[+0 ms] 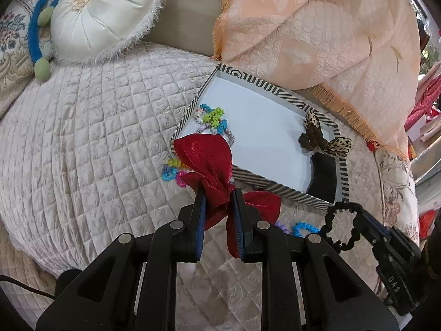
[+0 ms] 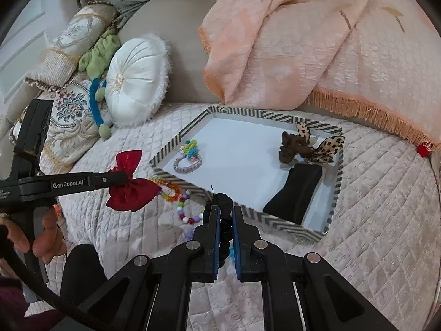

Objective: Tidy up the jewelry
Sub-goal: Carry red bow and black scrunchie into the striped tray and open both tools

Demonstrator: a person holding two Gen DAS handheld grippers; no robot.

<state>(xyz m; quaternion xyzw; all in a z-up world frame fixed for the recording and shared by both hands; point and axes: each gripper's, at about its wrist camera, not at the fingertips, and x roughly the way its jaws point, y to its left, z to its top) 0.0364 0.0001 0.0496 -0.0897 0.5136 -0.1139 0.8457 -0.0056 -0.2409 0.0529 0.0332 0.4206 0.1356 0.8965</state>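
Observation:
My left gripper (image 1: 217,191) is shut on a red satin bow (image 1: 206,154), held above the quilt near the near-left corner of the striped tray (image 1: 264,186); it also shows in the right wrist view (image 2: 132,190). My right gripper (image 2: 226,209) is shut on a black scrunchie (image 2: 224,220), which also shows in the left wrist view (image 1: 341,227), just before the tray's (image 2: 286,229) near edge. In the tray lie coloured bead bracelets (image 2: 188,155), a brown scrunchie (image 2: 293,147), a leopard bow (image 2: 325,149) and a black pouch (image 2: 295,194).
Loose bead bracelets (image 2: 176,195) lie on the quilted cover (image 2: 372,207) left of the tray. A white round cushion (image 2: 135,88), a green and blue plush toy (image 2: 97,82) and a peach fringed blanket (image 2: 303,55) lie behind.

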